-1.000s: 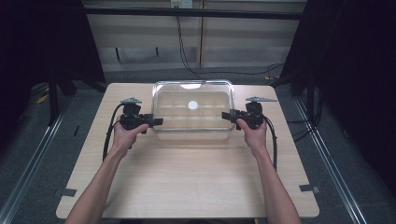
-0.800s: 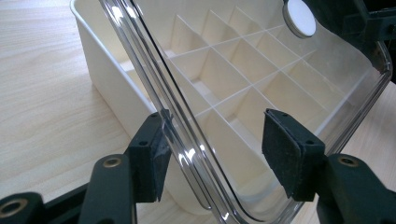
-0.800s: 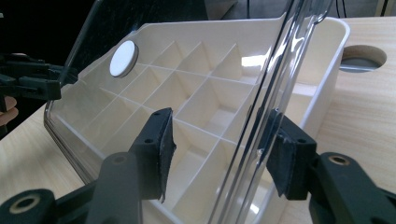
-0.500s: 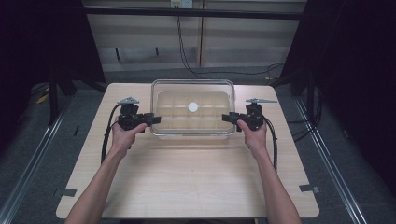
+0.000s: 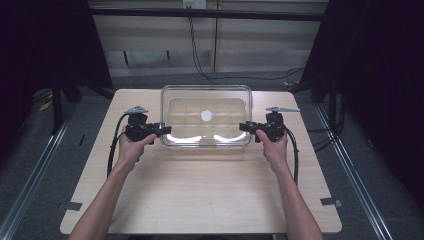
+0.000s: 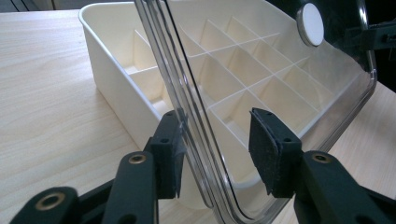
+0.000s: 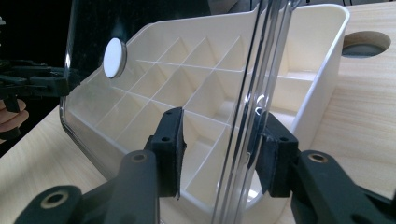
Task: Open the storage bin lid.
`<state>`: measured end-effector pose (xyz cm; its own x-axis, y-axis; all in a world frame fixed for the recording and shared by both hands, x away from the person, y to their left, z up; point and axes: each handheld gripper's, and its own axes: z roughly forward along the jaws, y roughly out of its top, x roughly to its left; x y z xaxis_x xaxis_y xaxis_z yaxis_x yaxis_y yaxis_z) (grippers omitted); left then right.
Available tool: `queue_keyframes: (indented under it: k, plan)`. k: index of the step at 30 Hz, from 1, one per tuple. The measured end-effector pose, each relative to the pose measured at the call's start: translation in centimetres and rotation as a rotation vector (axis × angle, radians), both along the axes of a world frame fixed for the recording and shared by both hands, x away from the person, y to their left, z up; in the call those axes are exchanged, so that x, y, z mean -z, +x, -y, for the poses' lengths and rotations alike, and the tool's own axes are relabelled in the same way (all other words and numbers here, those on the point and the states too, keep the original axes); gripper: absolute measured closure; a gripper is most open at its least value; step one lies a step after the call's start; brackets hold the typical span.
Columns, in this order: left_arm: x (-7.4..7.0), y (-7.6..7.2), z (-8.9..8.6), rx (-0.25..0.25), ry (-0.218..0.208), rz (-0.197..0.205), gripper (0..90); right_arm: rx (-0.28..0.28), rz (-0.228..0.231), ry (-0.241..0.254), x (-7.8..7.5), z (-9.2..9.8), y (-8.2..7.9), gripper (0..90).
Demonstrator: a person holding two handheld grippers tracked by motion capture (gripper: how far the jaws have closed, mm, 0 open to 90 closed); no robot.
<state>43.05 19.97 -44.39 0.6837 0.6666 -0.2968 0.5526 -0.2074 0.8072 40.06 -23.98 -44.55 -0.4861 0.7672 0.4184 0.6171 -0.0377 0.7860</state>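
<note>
At centre frame on the bench, a clear lid is tilting over the cream divided organizer box. The left gripper and right gripper jaws, just closing, are straddling its side edges, not yet fully clamped.

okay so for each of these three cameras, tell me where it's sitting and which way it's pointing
High view: fixed above the person's side, facing forward and down on the table; both forearms, left gripper, right gripper.
Left gripper view: rides the left gripper, looking along its jaws at the clear lid over the divided white box.
Right gripper view: rides the right gripper, facing the opposite lid edge.
Shared: lid, box, white round knob.
</note>
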Motion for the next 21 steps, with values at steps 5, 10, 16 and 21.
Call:
queue_keyframes:
  k: [5, 10, 16, 21]
  plan:
    - [-0.10, -0.19, -0.08, -0.003, -0.003, 0.002, 58.8, 0.000, 0.007, -0.001, -0.19, -0.01, -0.21, 58.9]
    - [-0.29, -0.51, -0.23, -0.001, -0.006, 0.017, 63.1, 0.009, 0.006, -0.023, -0.57, -0.07, -0.43, 60.5]
    - [-0.51, -0.80, -0.31, -0.004, 0.004, 0.029, 64.5, 0.005, 0.011, -0.025, -0.69, -0.07, -0.49, 61.7]
    - [-0.53, -0.96, -0.28, -0.003, 0.003, 0.032, 65.2, 0.017, 0.015, -0.018, -0.92, -0.06, -0.65, 62.0]
